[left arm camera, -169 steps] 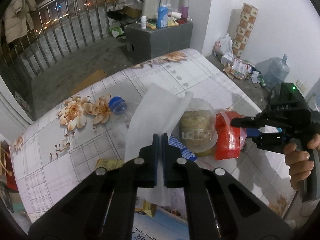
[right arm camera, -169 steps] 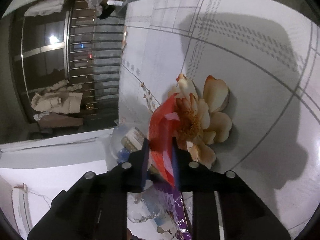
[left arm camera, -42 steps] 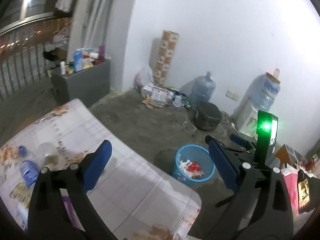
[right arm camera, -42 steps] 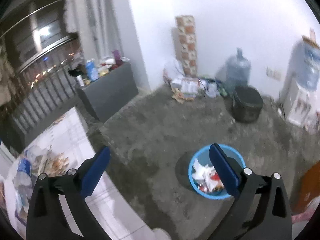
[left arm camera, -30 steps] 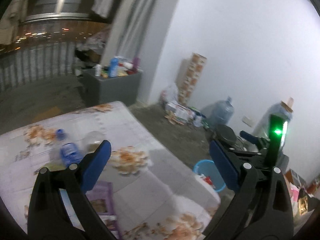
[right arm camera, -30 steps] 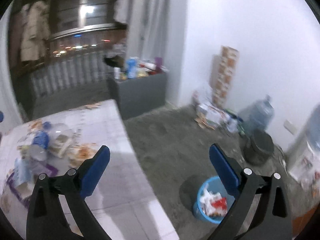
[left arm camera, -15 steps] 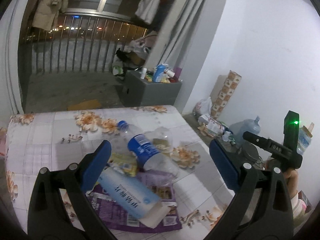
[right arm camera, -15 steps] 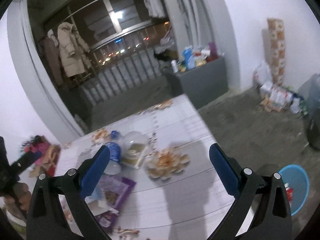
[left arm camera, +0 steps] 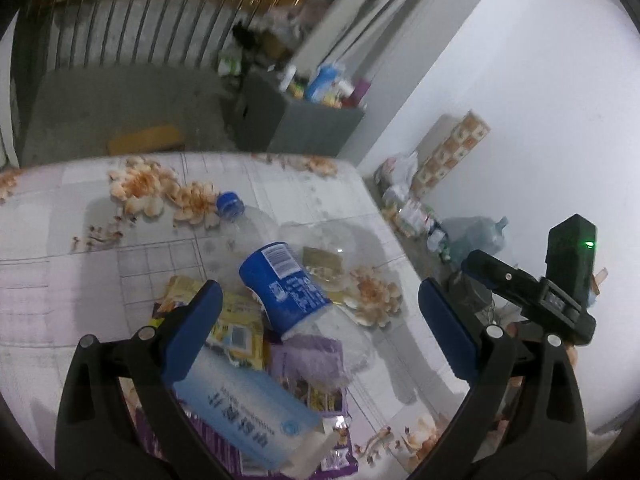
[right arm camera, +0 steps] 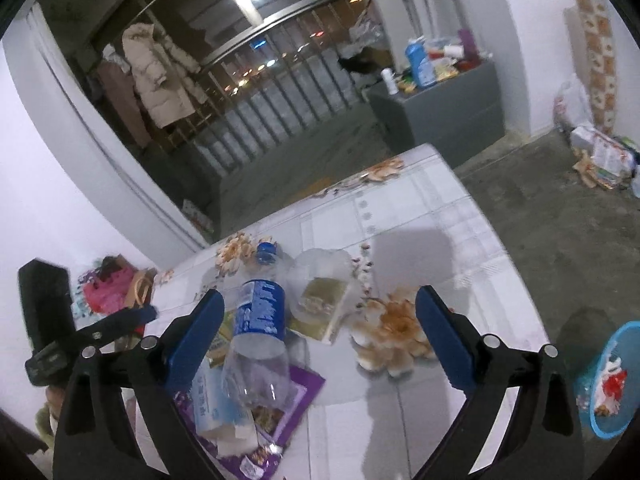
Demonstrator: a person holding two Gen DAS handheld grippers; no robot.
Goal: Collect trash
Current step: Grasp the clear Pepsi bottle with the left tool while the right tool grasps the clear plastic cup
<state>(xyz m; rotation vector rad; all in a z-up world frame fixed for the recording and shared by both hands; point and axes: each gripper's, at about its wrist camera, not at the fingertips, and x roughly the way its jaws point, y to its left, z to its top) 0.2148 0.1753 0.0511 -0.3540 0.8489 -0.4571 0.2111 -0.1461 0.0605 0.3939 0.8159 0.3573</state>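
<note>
Two grippers in play, both with jaws spread wide and nothing between the blue pads. Left gripper (left arm camera: pixel 320 328) hangs over the trash pile; right gripper (right arm camera: pixel 320 328) hangs over the same pile from the other side.

Table (right arm camera: pixel 432 216): glossy cloth, pale grid print with orange flower motifs, rounded corner toward the concrete floor.

Trash on it, left to right in the left wrist view:
- One light-blue tissue pack (left arm camera: pixel 244 412), soft rectangular block, printed lettering, nearest the camera, lying on the purple wrapper.
- One yellow snack wrapper (left arm camera: pixel 236 330), flat and crinkled, partly under the bottle.
- One purple foil wrapper (left arm camera: pixel 316 364), flat, creased, shiny, underneath the pile.
- One clear plastic bottle (left arm camera: pixel 280 280), on its side, blue label, blue cap (left arm camera: pixel 229 204) pointing away from the camera. Looks empty; thin crumpled walls at the base.
- One clear domed plastic container (left arm camera: pixel 324 248), touching the bottle's right side, with a brownish printed packet showing inside.

In the right wrist view, a blue plastic waste basket (right arm camera: pixel 612 380) stands on the floor, well apart from the table, at the far right edge. Perforated wall. White and red scraps inside; count unclear.

Grey cabinet (right arm camera: pixel 444 108) beyond the table, top crowded with bottles, blurred.
</note>
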